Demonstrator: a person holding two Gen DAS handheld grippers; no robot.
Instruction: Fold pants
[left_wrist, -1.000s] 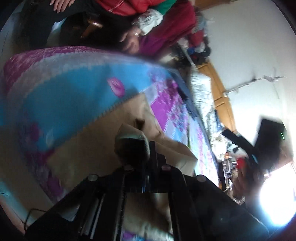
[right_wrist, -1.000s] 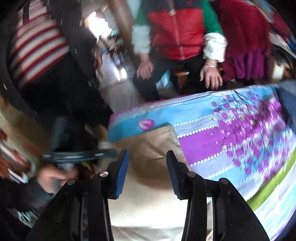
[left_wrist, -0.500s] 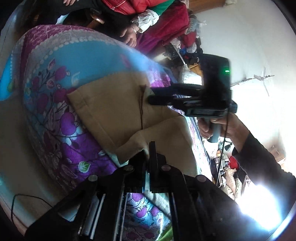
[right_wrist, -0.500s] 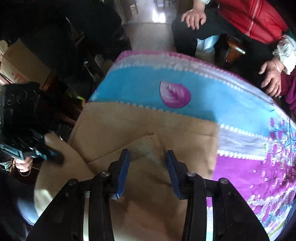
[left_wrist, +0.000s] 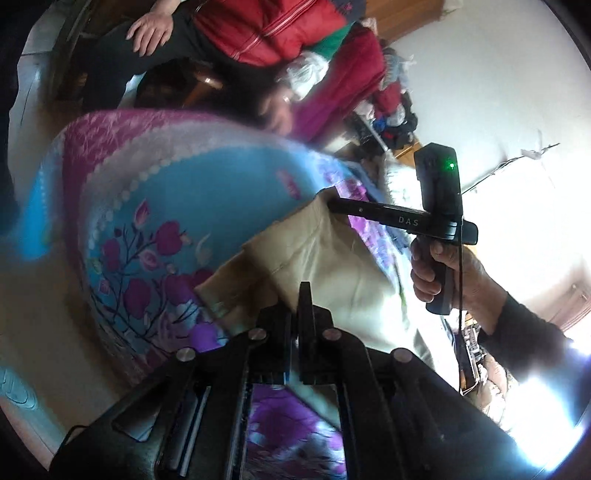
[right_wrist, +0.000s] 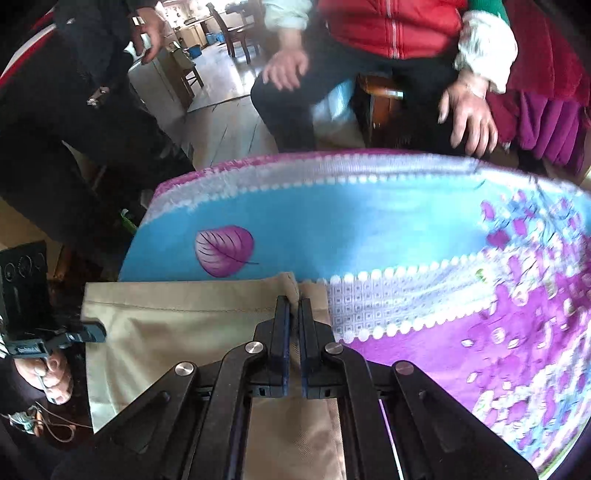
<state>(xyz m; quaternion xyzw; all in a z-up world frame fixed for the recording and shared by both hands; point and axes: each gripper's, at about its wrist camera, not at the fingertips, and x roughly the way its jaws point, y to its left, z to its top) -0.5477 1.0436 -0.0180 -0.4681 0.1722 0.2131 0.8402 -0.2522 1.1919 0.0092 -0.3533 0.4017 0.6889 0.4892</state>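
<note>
Bedding in blue and purple florals is carrying the work: the bed has its foot edge facing a seated person in a red vest, and the tan pants are lying near the foot-left corner, partly doubled over. Both tongs are pinching cloth along the same hemmed end. The right tongs are closing on the pants' top edge where it is bunching into a small pleat, and the left tongs are gripping a folded edge of the same cloth, jaws together. To do this fold well, I judge both grips should be travelling at equal height and pace, keeping the edge taut so the pleat is smoothing out. From the right wrist view, the hemmed edge is running parallel to the bed's foot edge, and the long axis appears to be pointing back toward the holder, though the far end is hidden.
</note>
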